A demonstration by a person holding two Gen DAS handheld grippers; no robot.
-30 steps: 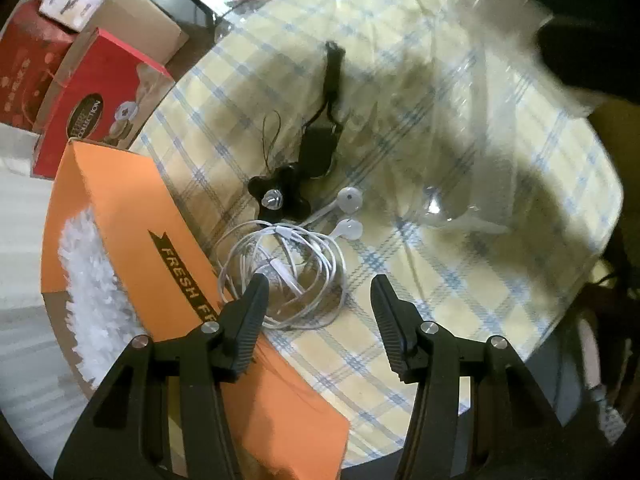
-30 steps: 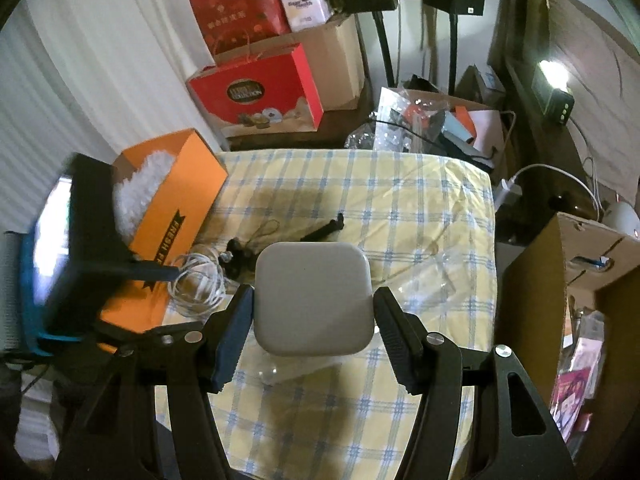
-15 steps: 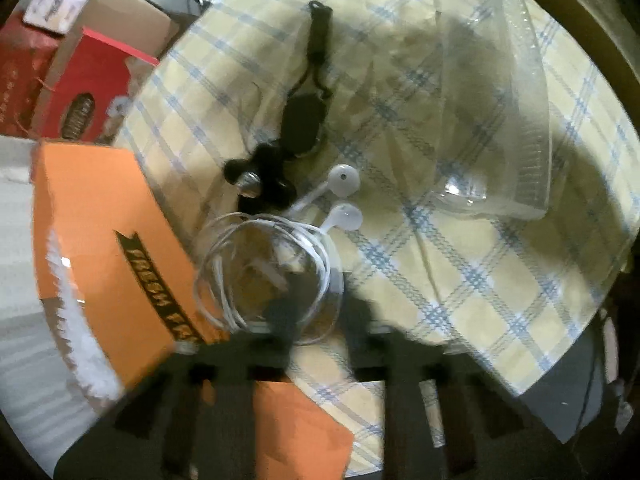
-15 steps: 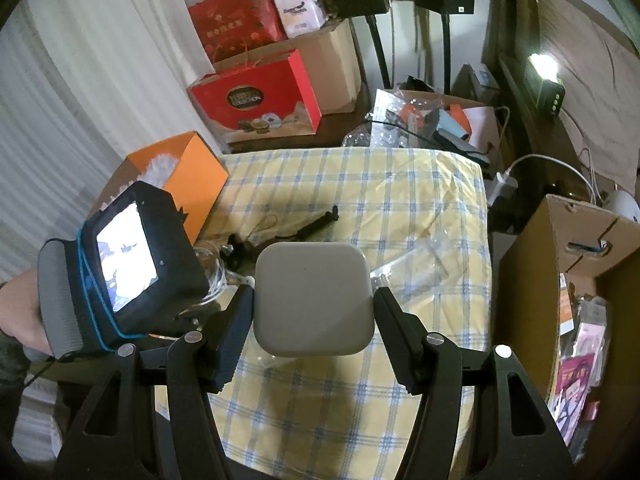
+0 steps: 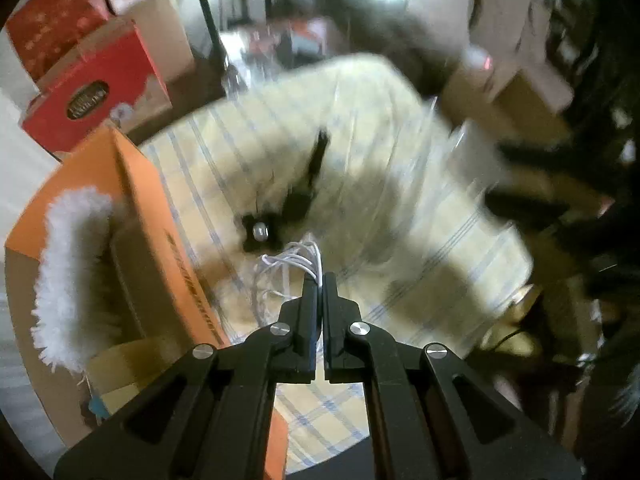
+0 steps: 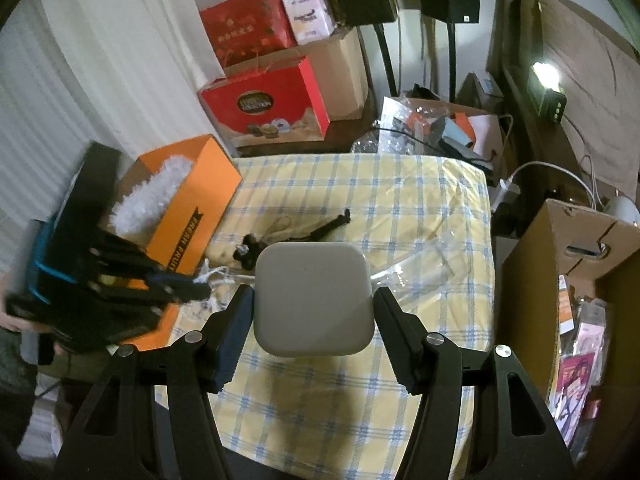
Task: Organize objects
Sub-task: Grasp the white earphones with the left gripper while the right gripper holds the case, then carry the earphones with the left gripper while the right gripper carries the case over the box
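White earphone cable (image 5: 298,262), loose near the tabletop's (image 6: 360,184) left edge a second ago, now hangs pinched in the left gripper (image 5: 319,280), ready for stowing, while the right gripper (image 6: 315,300) clamps a grey case (image 6: 315,300).

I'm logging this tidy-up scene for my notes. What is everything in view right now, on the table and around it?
earphone cable: one, white, coiled, pinched at the left gripper's tips, over the table's left side
grey case: one, rounded square, between the right gripper's fingers
black strap gadget: one, mid-table
clear plastic bag: one, table's right side
checked tablecloth: one, yellow and blue
orange box: one, left table edge, white fluffy thing inside
red gift box: one, behind the table
cardboard box: one, brown, right of the table
left gripper: black, shut
right gripper: black, gripping the case
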